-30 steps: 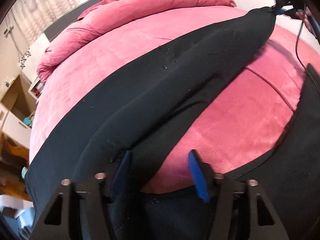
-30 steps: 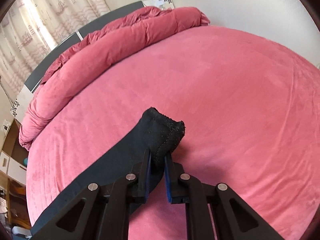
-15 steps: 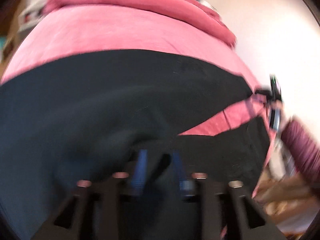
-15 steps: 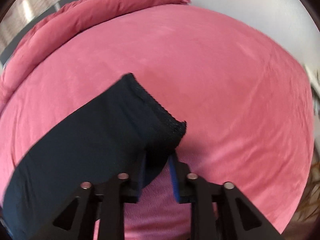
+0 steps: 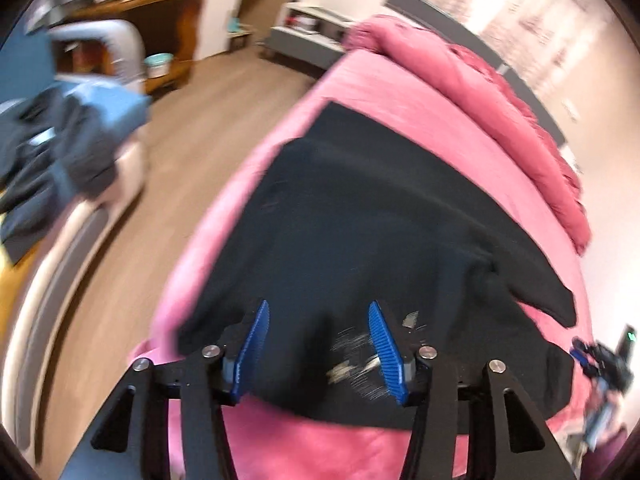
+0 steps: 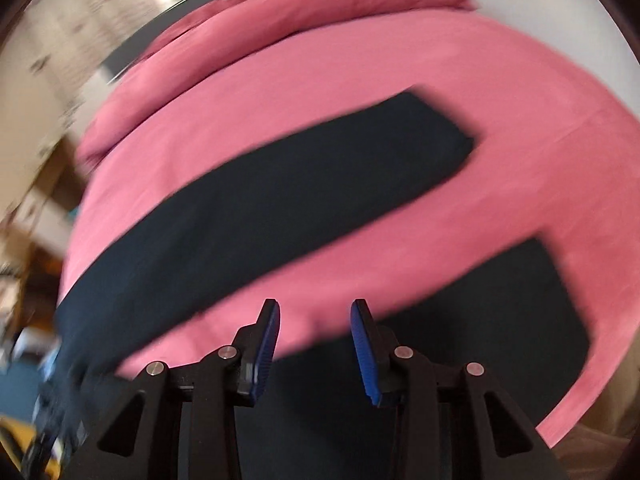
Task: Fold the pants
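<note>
the left tool (image 5: 316, 354) has just spread its blue pads and pinches nothing, hanging over the waist end of the black fabric pants (image 5: 360, 240), which lie flat on the pink velvety bed (image 5: 400, 92). the right tool (image 6: 316, 354) has likewise been opening and has dropped the cuff it gripped a second ago; one leg stretches toward two o'clock. both releases suggest the spreading-out is done, and a first fold probably comes next.

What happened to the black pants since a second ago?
Both grippers let go. The right gripper had pinched a leg's hem; its jaws have just been opening, and that leg of the black pants now lies flat. The left gripper has swung over to the pants' wide end, its jaws opening too, with nothing pinched. The pink bed and the rolled quilt stayed the same.
</note>
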### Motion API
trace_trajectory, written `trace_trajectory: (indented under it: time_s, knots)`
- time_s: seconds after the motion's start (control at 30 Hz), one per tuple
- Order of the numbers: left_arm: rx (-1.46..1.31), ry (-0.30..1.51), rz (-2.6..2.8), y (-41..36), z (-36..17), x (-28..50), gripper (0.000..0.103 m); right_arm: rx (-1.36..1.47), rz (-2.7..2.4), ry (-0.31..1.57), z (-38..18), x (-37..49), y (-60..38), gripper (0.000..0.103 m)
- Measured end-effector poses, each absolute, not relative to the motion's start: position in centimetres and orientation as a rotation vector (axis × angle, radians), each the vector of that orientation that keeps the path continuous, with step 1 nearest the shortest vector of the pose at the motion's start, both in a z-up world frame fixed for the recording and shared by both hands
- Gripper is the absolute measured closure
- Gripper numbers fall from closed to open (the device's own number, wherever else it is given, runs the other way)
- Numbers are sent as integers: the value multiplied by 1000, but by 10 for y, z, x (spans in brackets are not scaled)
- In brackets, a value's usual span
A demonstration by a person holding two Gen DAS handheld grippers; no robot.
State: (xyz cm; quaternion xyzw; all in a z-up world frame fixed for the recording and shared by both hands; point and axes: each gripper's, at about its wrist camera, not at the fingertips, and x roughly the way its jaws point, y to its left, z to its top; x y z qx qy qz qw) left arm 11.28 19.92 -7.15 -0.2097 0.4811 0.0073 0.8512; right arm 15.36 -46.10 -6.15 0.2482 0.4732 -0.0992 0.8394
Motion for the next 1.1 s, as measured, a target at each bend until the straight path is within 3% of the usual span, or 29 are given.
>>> trace_trajectory:
  time_s: [0.1,0.4,0.43,0.47,0.5,0.6,0.73,0.77,0.8,0.83,1.03,1.1]
  knots:
    - [-500,1028,78,216,-89,95,39,525,-22,1041,-68,133,-400,66]
    - [-664,1062,60,221,-127,82,40,31,335,1163,-98,78,-208,60]
    - [-663,1068,74,221,-131,83,44,-34,339,1166,-103,76,-193,59]
    - [-663,1076,90,221,-134,81,61,-78,333,1160,-106,66,-184,59]
    - [-648,1071,79,219,-132,82,86,-114,343,1167,-110,68,-173,59]
    - [-615,1050,49,214,-123,77,96,-207,347,1161,-114,63,-151,59]
    - [-579,1025,39,213,-105,65,96,-265,312,1154,-128,61,-136,62]
    - [-581,1026,42,216,-101,62,97,-272,309,1155,-130,60,-134,68]
    - [-585,1024,32,218,-98,60,96,-273,316,1153,-135,62,-126,86]
    - [-586,1027,22,220,-96,58,96,-282,323,1144,-134,60,-123,92]
    - [-578,1109,92,226,-114,50,95,-232,364,1159,-137,32,-119,96]
    - [-595,1117,122,226,-121,49,85,-227,369,1165,-137,24,-126,98]
